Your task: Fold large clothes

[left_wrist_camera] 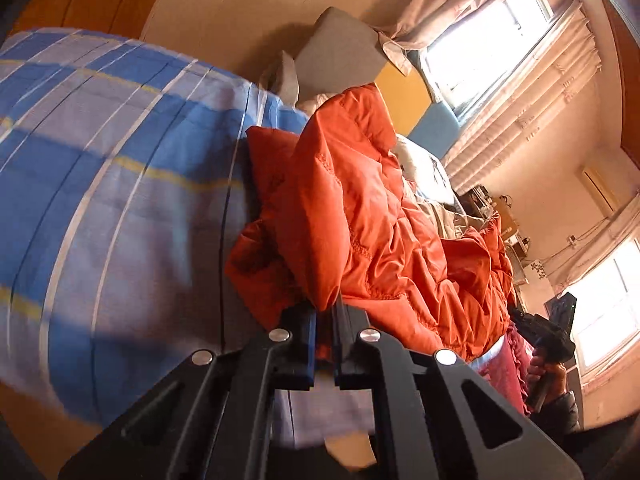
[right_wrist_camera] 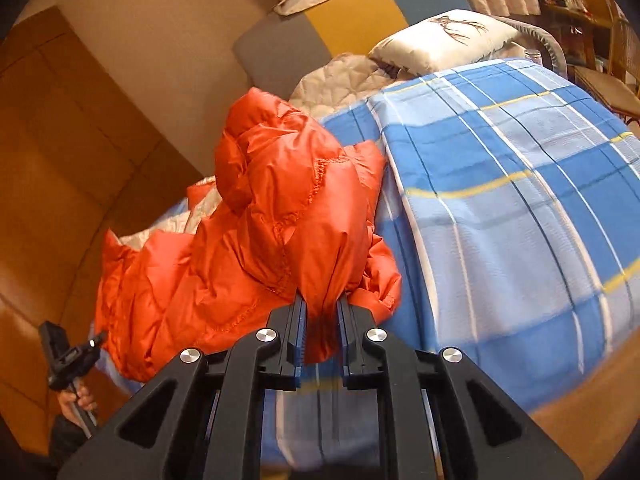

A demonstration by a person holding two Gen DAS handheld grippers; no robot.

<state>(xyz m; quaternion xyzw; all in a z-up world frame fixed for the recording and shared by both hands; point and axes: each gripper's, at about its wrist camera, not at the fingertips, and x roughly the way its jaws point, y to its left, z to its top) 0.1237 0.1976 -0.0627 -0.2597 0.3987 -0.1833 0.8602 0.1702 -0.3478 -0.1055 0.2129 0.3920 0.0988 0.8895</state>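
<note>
An orange puffer jacket [left_wrist_camera: 360, 216] hangs bunched between both grippers above the bed with the blue plaid sheet [left_wrist_camera: 100, 184]. My left gripper [left_wrist_camera: 326, 312] is shut on a pinch of the jacket's fabric. My right gripper [right_wrist_camera: 322, 312] is shut on another fold of the same jacket [right_wrist_camera: 272, 216], lifted over the sheet [right_wrist_camera: 520, 200]. In the left wrist view the right gripper [left_wrist_camera: 548, 340] shows at the far right, held by a hand. In the right wrist view the left gripper [right_wrist_camera: 72, 356] shows at the lower left.
A white pillow [right_wrist_camera: 444, 40] and a beige quilt [right_wrist_camera: 340, 80] lie at the bed's head against grey, yellow and blue headboard panels [right_wrist_camera: 352, 12]. Curtained windows [left_wrist_camera: 500, 40] are beyond. A wooden wardrobe [right_wrist_camera: 60, 160] stands beside the bed. A cluttered desk [right_wrist_camera: 580, 8] is far right.
</note>
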